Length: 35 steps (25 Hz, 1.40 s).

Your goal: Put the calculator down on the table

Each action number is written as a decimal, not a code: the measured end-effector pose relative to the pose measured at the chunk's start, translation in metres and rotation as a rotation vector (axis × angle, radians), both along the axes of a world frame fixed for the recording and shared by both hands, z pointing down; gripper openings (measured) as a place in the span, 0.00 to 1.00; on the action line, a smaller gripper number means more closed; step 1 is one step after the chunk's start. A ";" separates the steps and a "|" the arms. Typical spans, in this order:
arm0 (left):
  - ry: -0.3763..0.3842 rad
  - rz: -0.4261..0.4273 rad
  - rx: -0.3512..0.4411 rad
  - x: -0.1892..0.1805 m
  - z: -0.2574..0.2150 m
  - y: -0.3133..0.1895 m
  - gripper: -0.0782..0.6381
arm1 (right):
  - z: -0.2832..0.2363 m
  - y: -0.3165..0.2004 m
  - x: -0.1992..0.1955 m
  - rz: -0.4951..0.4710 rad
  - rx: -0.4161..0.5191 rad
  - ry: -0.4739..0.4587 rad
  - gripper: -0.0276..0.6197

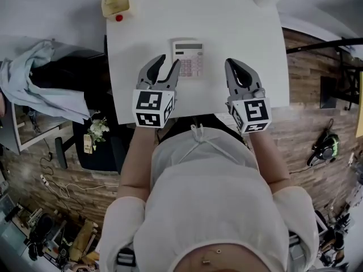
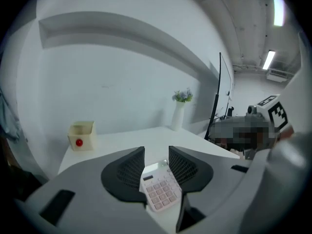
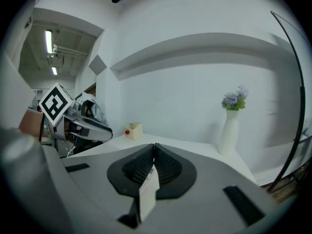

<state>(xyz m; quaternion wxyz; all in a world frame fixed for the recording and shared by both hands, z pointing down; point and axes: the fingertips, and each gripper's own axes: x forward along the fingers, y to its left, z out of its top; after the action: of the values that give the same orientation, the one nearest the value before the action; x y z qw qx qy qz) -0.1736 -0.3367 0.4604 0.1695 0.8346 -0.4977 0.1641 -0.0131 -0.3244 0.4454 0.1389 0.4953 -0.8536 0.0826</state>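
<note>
Your right claw (image 3: 154,147) pinched shut on a thin white strip (image 3: 147,195) you can't identify, your left claw (image 2: 156,153) wide open, calculator (image 2: 160,189) flat on the white table (image 1: 238,33) below its jaws, box (image 1: 116,3) at the corner, vase (image 3: 228,133) by the wall, wood floor (image 1: 309,129).

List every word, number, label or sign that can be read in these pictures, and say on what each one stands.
No text can be read in any view.
Calculator: the key labels and display are too small and blurred to read.
Cubes on the left gripper and right gripper: black-and-white square patterns only, no letters.
Yellowish box: a red dot, no print visible.
</note>
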 end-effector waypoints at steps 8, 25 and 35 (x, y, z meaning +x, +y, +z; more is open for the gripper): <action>0.018 -0.009 0.253 -0.012 -0.107 0.012 0.22 | -0.052 0.002 -0.003 -0.017 0.118 0.000 0.05; 0.013 -0.049 0.411 -0.043 -0.168 0.029 0.13 | -0.121 0.009 -0.013 -0.063 0.295 -0.015 0.05; 0.016 -0.054 0.384 -0.045 -0.160 0.028 0.13 | -0.122 0.009 -0.013 -0.068 0.311 -0.010 0.05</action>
<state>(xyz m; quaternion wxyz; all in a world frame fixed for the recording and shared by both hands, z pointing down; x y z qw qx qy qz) -0.2184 -0.3086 0.3000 0.0154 0.8393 -0.5407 0.0548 -0.0262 -0.3155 0.3236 0.0589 0.4810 -0.8731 -0.0528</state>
